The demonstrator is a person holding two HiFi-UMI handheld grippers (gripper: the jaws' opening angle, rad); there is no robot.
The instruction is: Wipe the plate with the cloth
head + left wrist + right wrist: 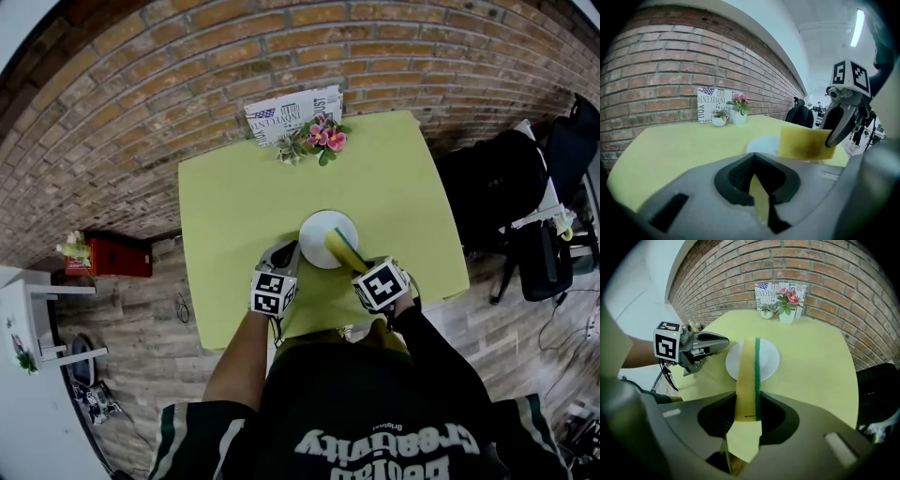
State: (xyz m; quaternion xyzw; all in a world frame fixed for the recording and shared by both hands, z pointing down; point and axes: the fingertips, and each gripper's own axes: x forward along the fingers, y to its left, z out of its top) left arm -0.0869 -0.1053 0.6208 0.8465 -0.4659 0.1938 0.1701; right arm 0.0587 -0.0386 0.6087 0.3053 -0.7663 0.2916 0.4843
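Head view: I saw the cloth [343,248] pointing from the right gripper [360,266] out over the plate [317,236]. Left gripper view: the left gripper [758,187] was closed and empty beside the plate. Right gripper view: its jaws clamped the cloth's near end, and the long axis ran straight ahead.

A yellow-green counter [234,206] has its far edge against a brick wall [187,75]. A white plate [319,234] lies near the middle of its near edge. At the far edge — about midway — stand a pink-flowered pot [787,315], a smaller white pot [766,313] and a printed card [292,111].
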